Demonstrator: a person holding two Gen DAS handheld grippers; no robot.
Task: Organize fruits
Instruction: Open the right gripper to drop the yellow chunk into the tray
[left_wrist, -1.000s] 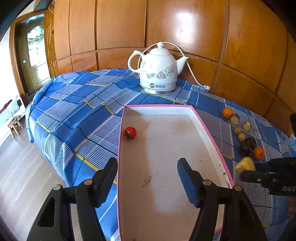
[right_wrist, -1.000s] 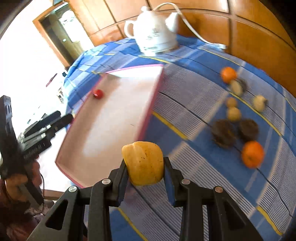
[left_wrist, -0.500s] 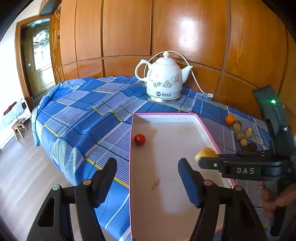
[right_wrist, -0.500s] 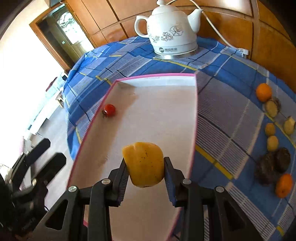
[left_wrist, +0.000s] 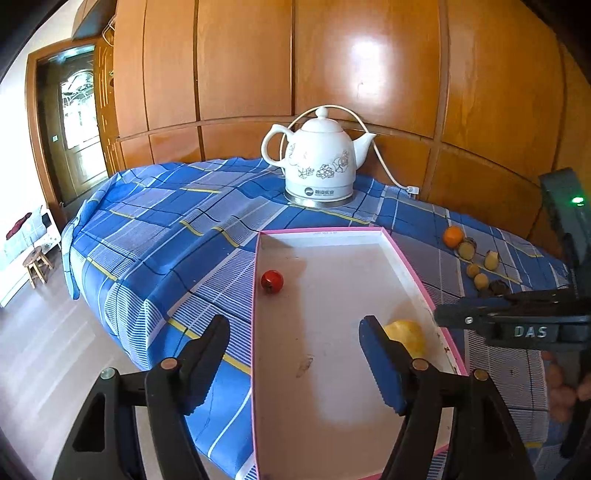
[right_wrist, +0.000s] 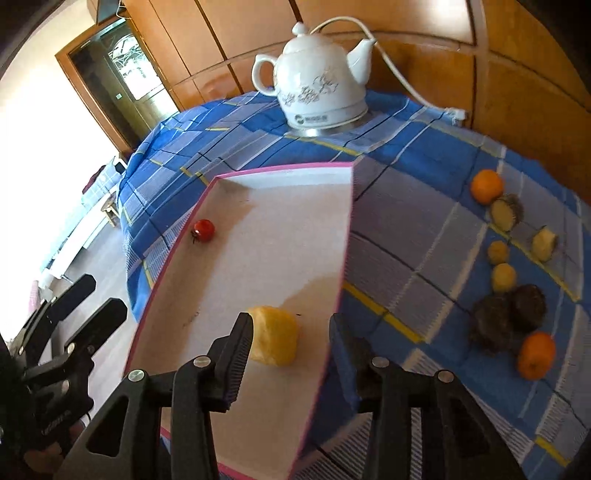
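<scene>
Yellow fruit (right_wrist: 275, 339) lies on the floor of the pink-rimmed tray (right_wrist: 343, 236), between the opening jaws of the right claw (right_wrist: 291, 332).
One jaw still touches it, so withdrawing could drag or roll it toward the near rim; the left claw (left_wrist: 295, 362), empty and opening, hovers beside it over the tray's near end.

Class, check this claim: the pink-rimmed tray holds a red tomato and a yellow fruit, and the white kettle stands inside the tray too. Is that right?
Not quite. The tray does hold the tomato and the yellow fruit, but the kettle stands on the blue cloth beyond the tray's far end, not inside it. The left wrist view shows this.
</scene>
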